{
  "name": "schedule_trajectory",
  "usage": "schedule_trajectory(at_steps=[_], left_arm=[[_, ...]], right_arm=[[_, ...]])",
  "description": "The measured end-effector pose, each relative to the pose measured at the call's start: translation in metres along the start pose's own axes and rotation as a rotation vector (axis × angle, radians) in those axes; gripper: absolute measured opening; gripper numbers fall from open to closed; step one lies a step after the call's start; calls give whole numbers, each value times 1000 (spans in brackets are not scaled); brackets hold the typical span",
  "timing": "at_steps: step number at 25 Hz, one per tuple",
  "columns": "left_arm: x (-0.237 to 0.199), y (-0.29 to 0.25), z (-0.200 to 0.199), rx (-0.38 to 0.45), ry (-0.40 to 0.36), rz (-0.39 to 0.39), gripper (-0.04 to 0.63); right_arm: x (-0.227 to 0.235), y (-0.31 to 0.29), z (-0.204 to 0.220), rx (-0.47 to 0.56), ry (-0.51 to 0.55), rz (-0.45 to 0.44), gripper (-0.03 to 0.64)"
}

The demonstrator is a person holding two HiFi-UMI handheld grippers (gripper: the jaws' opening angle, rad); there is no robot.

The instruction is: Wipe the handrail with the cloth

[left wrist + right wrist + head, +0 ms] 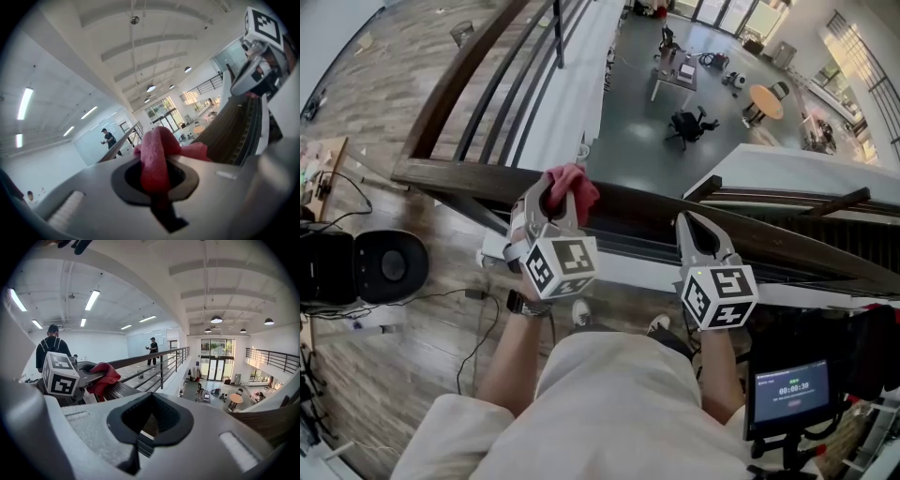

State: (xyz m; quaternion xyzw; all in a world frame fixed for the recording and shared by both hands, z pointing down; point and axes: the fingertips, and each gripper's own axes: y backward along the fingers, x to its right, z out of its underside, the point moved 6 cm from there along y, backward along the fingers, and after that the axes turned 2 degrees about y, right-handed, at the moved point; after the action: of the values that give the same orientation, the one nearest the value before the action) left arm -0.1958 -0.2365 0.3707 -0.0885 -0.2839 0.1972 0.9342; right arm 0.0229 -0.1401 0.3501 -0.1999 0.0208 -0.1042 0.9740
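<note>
Left gripper [551, 199]: jaws pinching a red cloth [575, 187]. The cloth is bunched, with its loose end standing out past the jaw tips over the top of the dark wooden handrail [647, 214].

Right gripper [692, 230]: jaws pressed together with nothing between them. Their tips are over the same handrail, to the right of the cloth and apart from it.

Surroundings: small screen [790, 394] at lower right; round table [766, 100] on the floor below; person [152, 348] standing far along the walkway.
</note>
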Motion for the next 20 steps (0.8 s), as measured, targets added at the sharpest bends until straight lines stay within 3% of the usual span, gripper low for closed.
schedule_trajectory(at_steps=[20], left_arm=[[48, 0, -26, -8, -6, -6, 25]], right_arm=[[54, 26, 9, 42, -47, -41, 3]])
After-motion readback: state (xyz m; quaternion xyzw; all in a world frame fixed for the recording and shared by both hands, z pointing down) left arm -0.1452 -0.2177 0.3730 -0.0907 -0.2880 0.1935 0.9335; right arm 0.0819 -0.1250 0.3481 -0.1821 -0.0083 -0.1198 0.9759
